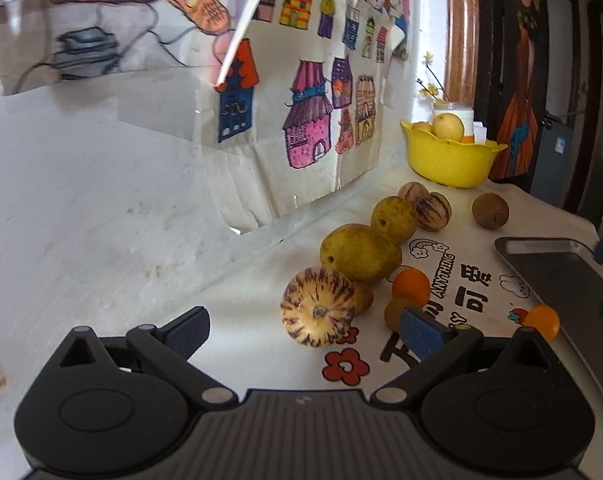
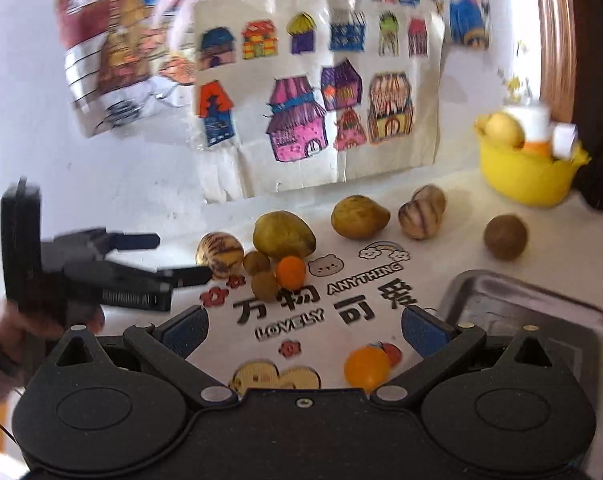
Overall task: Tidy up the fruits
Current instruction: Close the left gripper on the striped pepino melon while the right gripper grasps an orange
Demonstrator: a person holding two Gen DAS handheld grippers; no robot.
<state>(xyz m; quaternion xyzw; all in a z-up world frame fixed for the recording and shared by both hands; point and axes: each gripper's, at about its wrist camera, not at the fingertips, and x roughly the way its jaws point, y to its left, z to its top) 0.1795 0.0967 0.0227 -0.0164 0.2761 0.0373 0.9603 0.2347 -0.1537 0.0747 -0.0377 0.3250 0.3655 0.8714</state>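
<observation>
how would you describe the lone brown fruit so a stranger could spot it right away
Start at the yellow bowl at the table's far right end. Just in front of it, beyond the metal tray, sits the brown fruit. It is round, plain dull brown and alone, unlike the striped fruits beside it.

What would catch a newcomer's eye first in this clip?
Probably the loose fruit strung across the printed tablecloth, led by the purple-striped melon just ahead of the open left gripper. Next, the yellow bowl of fruit at the far right corner and the coloured house drawings on the wall. A metal tray lies by the open right gripper.
</observation>
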